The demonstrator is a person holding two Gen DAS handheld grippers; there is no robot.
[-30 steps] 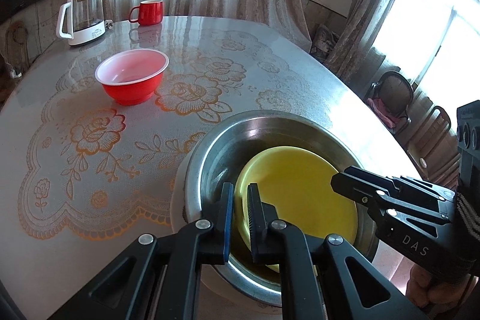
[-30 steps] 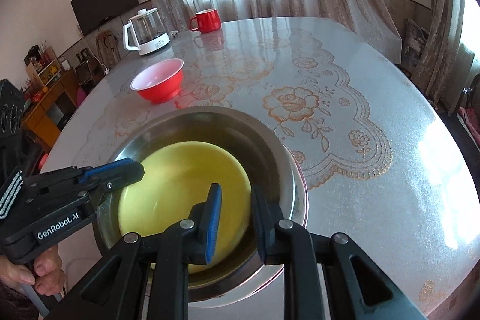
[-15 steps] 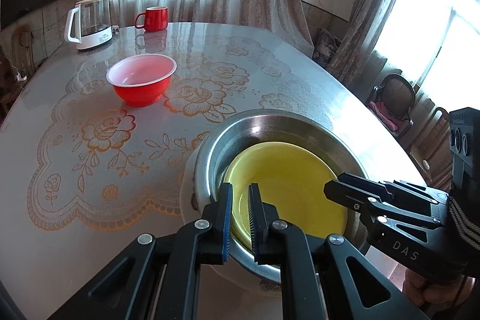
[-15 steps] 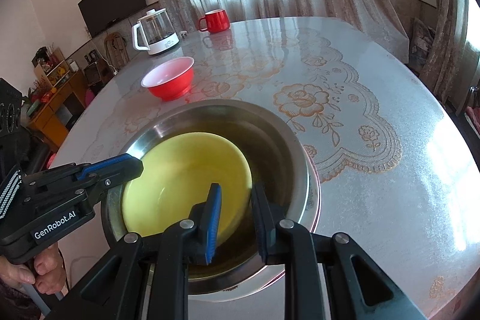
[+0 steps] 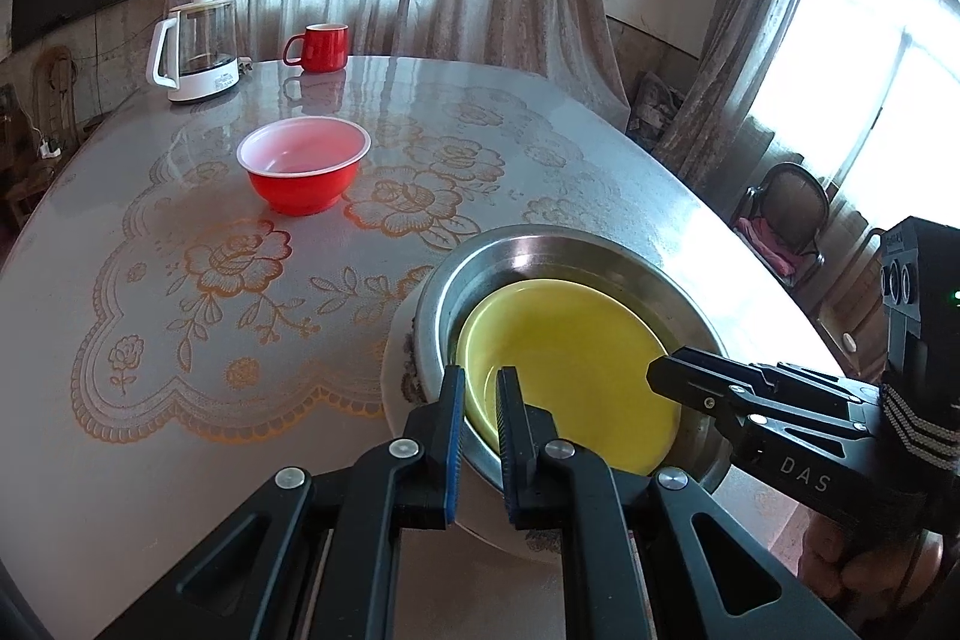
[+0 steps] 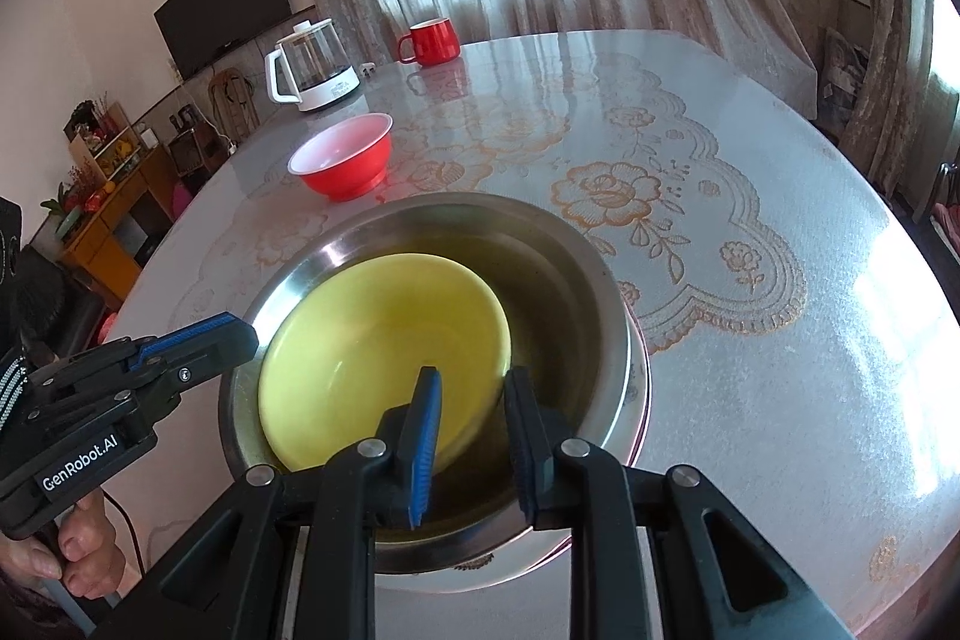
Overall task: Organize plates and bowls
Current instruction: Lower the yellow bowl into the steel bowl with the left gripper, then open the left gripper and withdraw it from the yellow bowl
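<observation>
Yellow bowl (image 5: 576, 358) nested inside steel bowl (image 5: 522, 250) on plate (image 6: 639, 418), left gripper (image 5: 480, 409) clamped on steel rim, right gripper (image 6: 474, 421) clamped on steel rim opposite, red bowl (image 5: 303, 169) beyond steel bowl, well apart.

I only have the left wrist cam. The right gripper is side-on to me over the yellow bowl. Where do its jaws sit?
Observer: The right gripper straddles the rim of the yellow bowl, with one pad inside and one between the bowl and the steel basin. I can't tell whether the pads press.
Operator: And my tip, seen from the side?
Observer: The left gripper has its tip at the basin's rim, beside the bowl's edge.
Operator: Anything under the basin's right side?
Observer: A plate with a pinkish edge pokes out there.
</observation>
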